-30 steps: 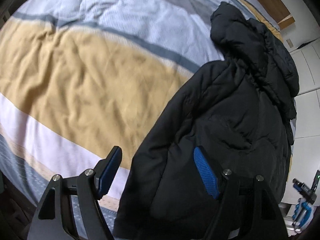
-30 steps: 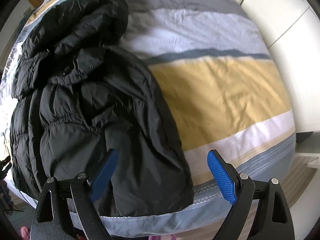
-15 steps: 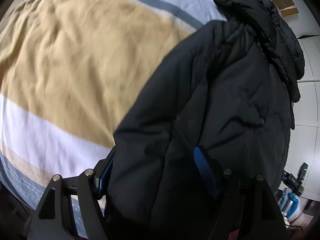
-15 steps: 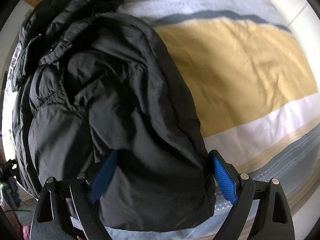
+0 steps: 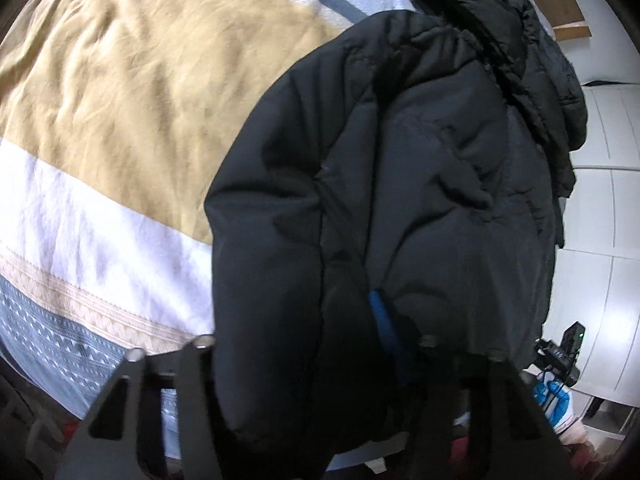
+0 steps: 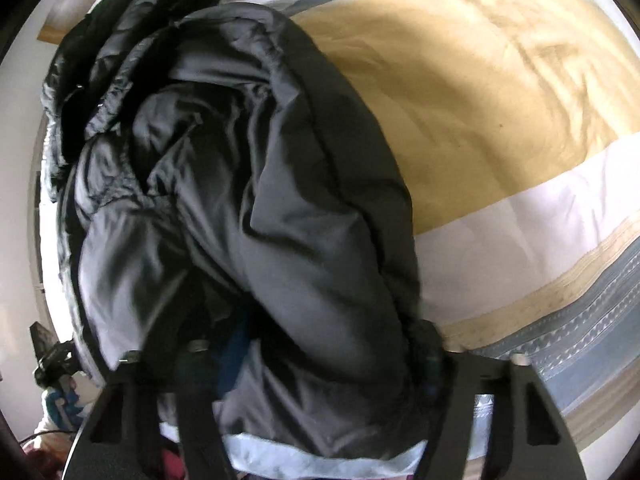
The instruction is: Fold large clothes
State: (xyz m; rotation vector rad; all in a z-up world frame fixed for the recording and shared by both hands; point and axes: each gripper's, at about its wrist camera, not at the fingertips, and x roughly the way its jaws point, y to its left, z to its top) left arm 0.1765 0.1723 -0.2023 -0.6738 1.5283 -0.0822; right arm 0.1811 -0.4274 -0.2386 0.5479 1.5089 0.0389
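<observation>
A black puffer jacket point(image 5: 420, 168) lies on the bed, its hood at the far end. In the left wrist view my left gripper point(image 5: 296, 332) straddles the jacket's near hem; one blue pad point(image 5: 382, 320) shows, the other is buried under fabric. The jaws stand wide with fabric between them. In the right wrist view the jacket point(image 6: 280, 208) fills the left and middle. My right gripper point(image 6: 332, 344) also straddles a thick fold of the hem, both pads mostly hidden by fabric.
The bed cover point(image 5: 120, 80) has yellow, white and grey-blue stripes and lies to the left in the left wrist view, and it also shows to the right in the right wrist view point(image 6: 500, 100). White cupboard doors point(image 5: 608, 184) stand beyond the bed. Clutter lies on the floor point(image 5: 560, 360).
Both grippers have moved forward and down onto the jacket's near hem. Fabric now sits between the jaws of each and covers most of the pads.
</observation>
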